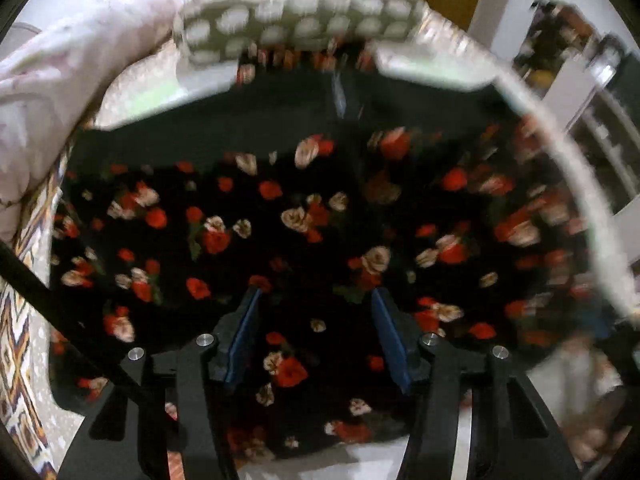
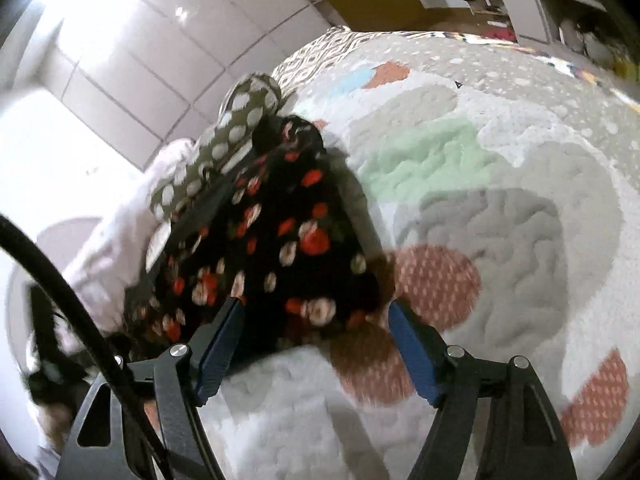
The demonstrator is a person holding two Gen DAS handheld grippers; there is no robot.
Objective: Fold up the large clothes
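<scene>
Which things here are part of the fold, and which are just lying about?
In the job: floral garment, left gripper, right gripper.
Lying about: polka-dot cloth, pink cloth, bedspread, shelves.

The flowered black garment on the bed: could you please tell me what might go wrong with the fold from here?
1. The flowered garment touches the polka-dot cloth and the pale pink cloth; a grasp near that edge could drag them along.
2. Both the left hand-held gripper and the right hand-held gripper are open with nothing pinched, so the fabric could bunch rather than fold.
3. Both views are blurred, so aiming at an edge looks uncertain.
</scene>
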